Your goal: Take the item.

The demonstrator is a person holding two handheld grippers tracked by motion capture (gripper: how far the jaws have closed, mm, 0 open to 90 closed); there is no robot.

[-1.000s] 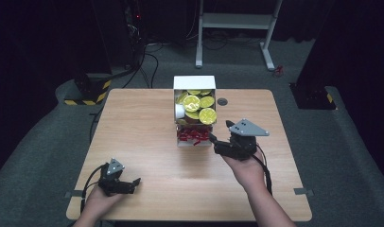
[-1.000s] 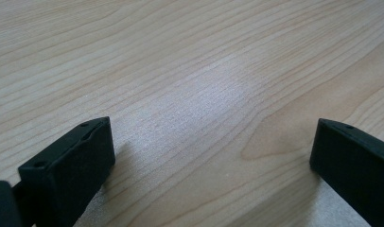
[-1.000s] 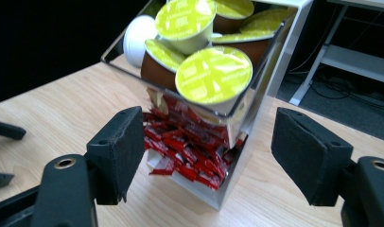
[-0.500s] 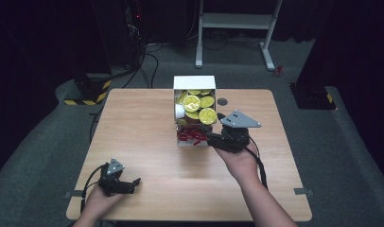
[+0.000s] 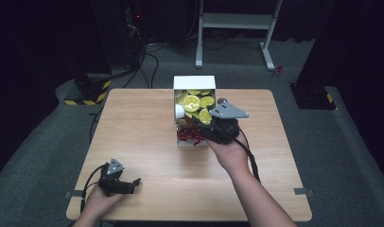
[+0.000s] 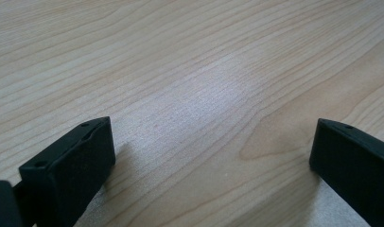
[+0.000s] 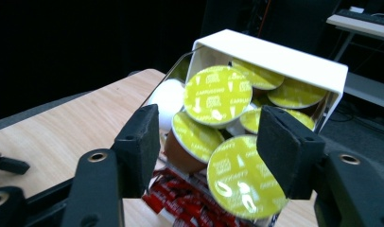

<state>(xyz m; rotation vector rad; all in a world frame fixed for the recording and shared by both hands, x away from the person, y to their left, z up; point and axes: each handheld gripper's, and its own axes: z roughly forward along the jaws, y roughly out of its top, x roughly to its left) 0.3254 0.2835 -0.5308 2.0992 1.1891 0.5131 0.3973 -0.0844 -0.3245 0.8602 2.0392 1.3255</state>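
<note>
Dark room, wooden desk (image 5: 147,113): right gripper (image 7: 213,151) fingers stood wide, empty, around piled capsules (image 7: 217,94) in white box (image 7: 275,52) at frame centre, risking a spill; left gripper (image 5: 126,182) open lower left.

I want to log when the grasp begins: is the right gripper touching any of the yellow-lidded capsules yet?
Cannot tell. In the right gripper view the right gripper has its jaws open either side of the capsules, but overlap hides any gap or contact.
</note>
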